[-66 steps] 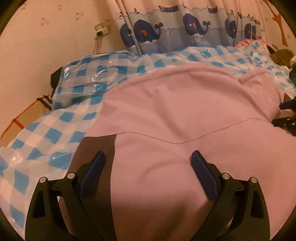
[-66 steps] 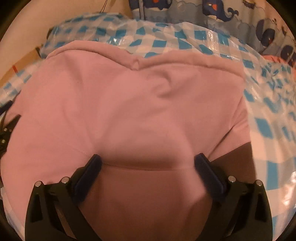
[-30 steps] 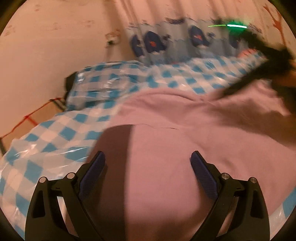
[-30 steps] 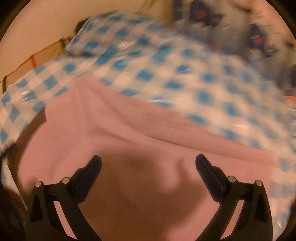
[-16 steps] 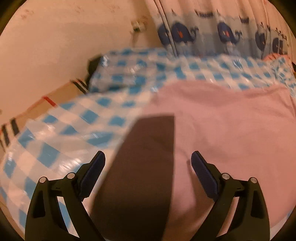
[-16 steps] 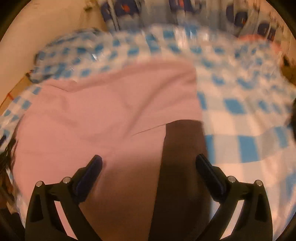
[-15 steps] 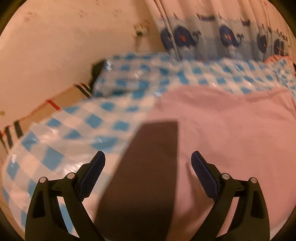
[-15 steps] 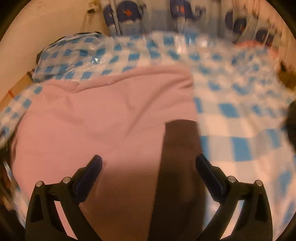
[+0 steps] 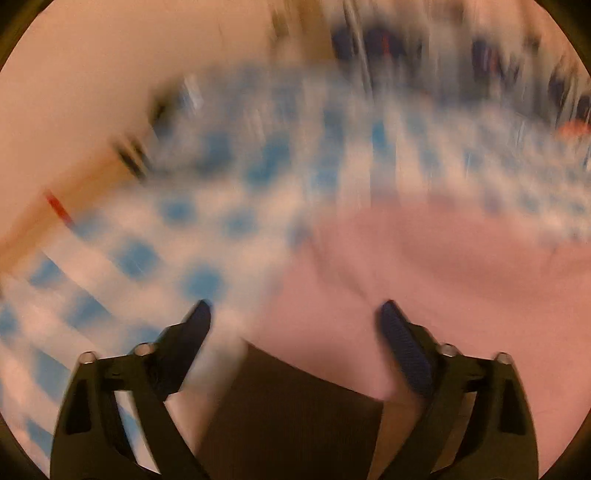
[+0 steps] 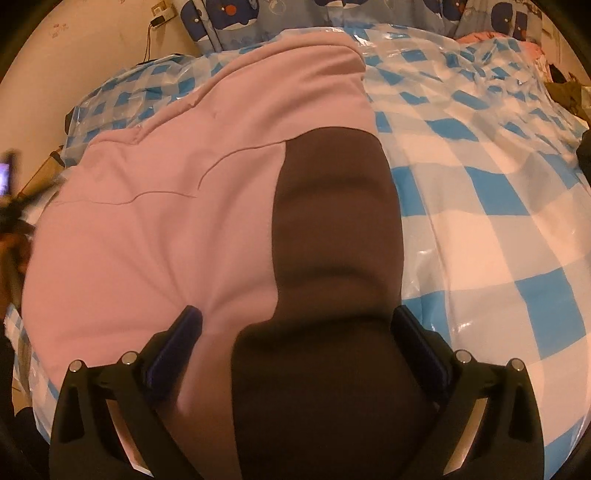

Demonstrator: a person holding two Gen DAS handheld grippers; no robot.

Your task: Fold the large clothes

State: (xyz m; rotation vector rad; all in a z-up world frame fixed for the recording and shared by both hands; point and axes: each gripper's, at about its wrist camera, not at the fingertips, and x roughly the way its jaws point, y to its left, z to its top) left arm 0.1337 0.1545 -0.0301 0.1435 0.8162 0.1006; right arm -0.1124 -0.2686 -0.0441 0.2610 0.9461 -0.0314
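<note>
A large pink garment (image 10: 166, 221) with a dark brown panel (image 10: 332, 221) lies spread on a blue-and-white check plastic cover (image 10: 498, 240). My right gripper (image 10: 295, 321) hangs low over the garment's right side, open, and the brown panel runs between its fingers without either pad pressing on it. The left wrist view is badly blurred. There my left gripper (image 9: 295, 314) hovers at the garment's (image 9: 443, 277) left edge. Its jaws are closing but still stand wide, with a brown panel's (image 9: 295, 406) corner and pink cloth lying between them, not pinched.
A whale-print curtain (image 10: 229, 11) and a bare wall with a socket (image 10: 162, 14) stand behind the bed. Loose clothes (image 10: 480, 37) and a dark olive heap (image 10: 565, 92) lie at the far right. A dark blurred shape (image 10: 11, 214) sits at the left edge.
The left gripper has swept along the garment's left edge, so the brown panel now sits low between its fingers. The right gripper has dropped closer over the brown panel.
</note>
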